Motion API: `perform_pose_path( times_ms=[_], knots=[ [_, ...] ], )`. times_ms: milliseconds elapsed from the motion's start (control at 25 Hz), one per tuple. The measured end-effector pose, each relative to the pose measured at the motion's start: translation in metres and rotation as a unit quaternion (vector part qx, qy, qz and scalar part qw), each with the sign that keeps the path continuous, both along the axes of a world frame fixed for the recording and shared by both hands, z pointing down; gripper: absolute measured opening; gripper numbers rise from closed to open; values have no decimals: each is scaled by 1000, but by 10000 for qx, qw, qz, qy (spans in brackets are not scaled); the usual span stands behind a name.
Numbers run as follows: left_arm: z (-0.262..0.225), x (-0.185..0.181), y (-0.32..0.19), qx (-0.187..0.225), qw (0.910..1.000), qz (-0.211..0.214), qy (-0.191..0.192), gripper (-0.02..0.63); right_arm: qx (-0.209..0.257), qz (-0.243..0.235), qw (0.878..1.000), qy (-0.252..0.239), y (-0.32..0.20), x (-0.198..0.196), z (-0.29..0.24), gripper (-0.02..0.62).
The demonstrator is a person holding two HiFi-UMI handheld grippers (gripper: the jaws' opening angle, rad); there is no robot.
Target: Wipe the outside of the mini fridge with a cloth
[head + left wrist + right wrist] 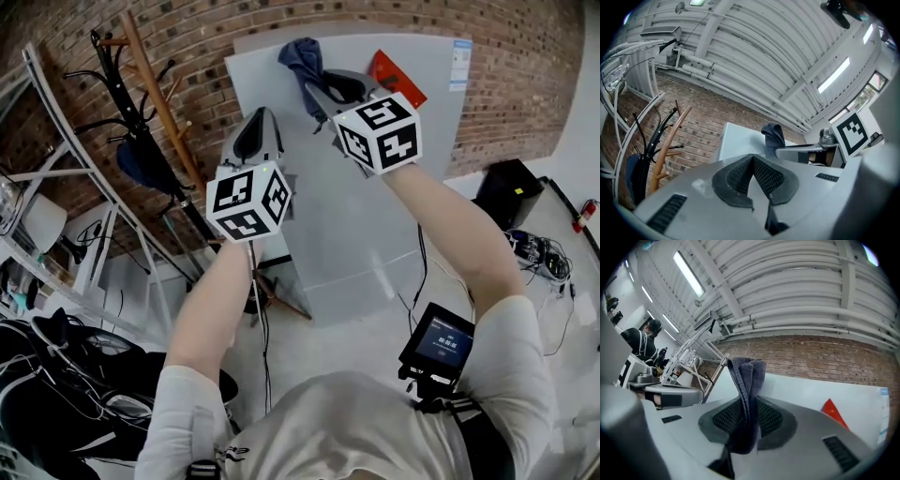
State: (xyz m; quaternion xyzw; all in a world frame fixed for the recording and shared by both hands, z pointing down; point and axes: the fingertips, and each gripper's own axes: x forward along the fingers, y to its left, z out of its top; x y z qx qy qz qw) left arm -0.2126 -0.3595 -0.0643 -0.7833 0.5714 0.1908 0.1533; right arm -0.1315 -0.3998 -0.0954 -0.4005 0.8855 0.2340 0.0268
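Brick wall [206, 37] fills the background, and the pale grey mini fridge [375, 225] stands in front of it, directly ahead of you on the light floor. To its left, a wooden coat stand [159, 103] leans beside a black one. Your left gripper [259, 127] hangs near the fridge's upper left corner; its own view shows the pads pressed together with nothing between them [752, 176]. Your right gripper [323, 92] is up at the fridge's top edge, clamped on the blue-grey cloth [302, 58]. The folded fabric rises out of the closed pads in that gripper's view [746, 376]. Whether the cloth actually touches the fridge is hard to judge from these angles. A small red label [394, 75] sits on the fridge just right of the right gripper.
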Motion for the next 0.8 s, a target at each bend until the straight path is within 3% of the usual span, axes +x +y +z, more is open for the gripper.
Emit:
perform_pose_path(
  times_ms=[400, 600, 800],
  knots=[
    [0, 56, -16, -8, 9993, 371, -73, 3, -93, 489, 9982, -333, -21, 78, -9, 87],
    [-1, 74, -24, -49, 9989, 455, -28, 3, -208, 217, 9987, -420, -17, 83, -13, 87],
    [-3, 97, -31, -43, 9983, 579, 17, 3, -19, 149, 9987, -494, -2, 111, -28, 87]
  ],
)
